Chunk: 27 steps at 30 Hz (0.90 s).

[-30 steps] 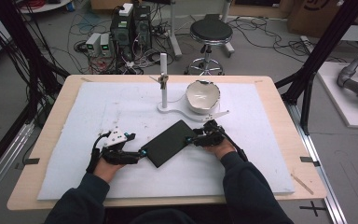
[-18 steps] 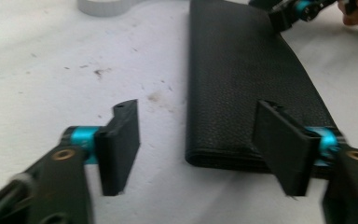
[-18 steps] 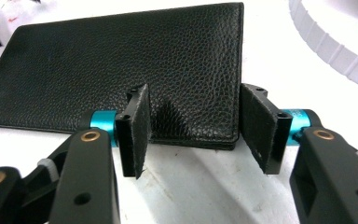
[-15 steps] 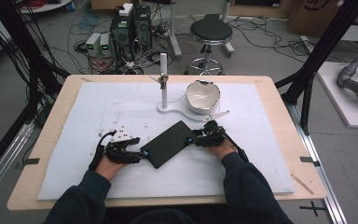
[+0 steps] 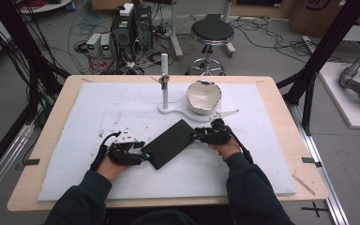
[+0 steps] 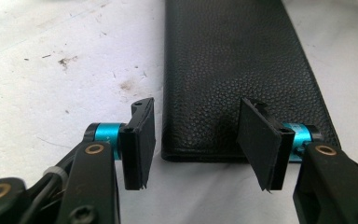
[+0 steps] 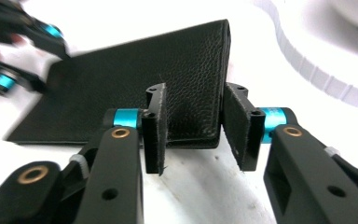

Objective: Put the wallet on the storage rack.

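While both tongs sit at opposite ends of the black leather case, noted left to right.

Left: left tongs low on the white mat, just off the near-left end of the case. In the left gripper view, jaws well apart, nothing between them; one pad beside the case's corner on bare mat, the other pad over the leather near the short edge. Whether that pad touches the leather: cannot tell. Not holding anything.

Centre: case flat on the mat, lying diagonally, near-left end to far-right end. Grain pebbled, likely slightly grippy; body thin, so little edge to pinch.

Right: right tongs at the far-right end. In the right gripper view, jaws partly open, straddling the case's corner; left pad over the leather, right pad just outside the long edge. No clamp seen, small gaps on both sides.

Further right and far: white bowl, tilted, on a white stand with an upright post. Well apart from the case.

Judged step: taking hold of both ends to lift or open the case. To do well: get a pad under the edge, close evenly on both ends, lift level, keep clear of the stand.
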Each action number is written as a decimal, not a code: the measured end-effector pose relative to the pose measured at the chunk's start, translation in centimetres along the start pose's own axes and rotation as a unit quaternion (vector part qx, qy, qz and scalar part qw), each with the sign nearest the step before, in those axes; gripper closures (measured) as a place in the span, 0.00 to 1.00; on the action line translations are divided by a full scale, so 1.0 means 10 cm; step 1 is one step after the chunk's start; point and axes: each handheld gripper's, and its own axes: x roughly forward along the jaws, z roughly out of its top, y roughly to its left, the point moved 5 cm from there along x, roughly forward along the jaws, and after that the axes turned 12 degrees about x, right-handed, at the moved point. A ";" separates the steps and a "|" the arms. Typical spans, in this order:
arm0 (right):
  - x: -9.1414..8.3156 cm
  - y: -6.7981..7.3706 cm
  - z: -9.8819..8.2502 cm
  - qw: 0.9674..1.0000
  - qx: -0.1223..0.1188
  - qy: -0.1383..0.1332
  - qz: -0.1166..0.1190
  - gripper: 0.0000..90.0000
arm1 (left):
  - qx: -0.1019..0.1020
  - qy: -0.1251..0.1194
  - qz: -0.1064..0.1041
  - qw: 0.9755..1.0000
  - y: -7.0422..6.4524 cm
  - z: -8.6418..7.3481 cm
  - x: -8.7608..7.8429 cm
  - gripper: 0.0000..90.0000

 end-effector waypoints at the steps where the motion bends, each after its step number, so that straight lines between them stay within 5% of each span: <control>1: -0.02 0.00 0.01 1.000 0.004 -0.006 0.007 0.71 | 0.000 0.000 0.000 1.000 0.00 0.00 0.00 0.52; 6: -0.10 0.02 0.03 0.999 0.020 -0.022 0.039 0.74 | 0.001 -0.002 0.000 1.000 0.00 0.00 0.00 0.52; 17: -0.21 0.10 0.11 0.991 0.048 -0.061 0.109 0.77 | 0.004 -0.006 0.001 1.000 -0.01 0.00 -0.01 0.52; 27: -0.20 0.19 0.12 0.993 0.041 -0.056 0.097 0.74 | 0.005 -0.008 0.002 1.000 -0.01 0.00 -0.01 0.52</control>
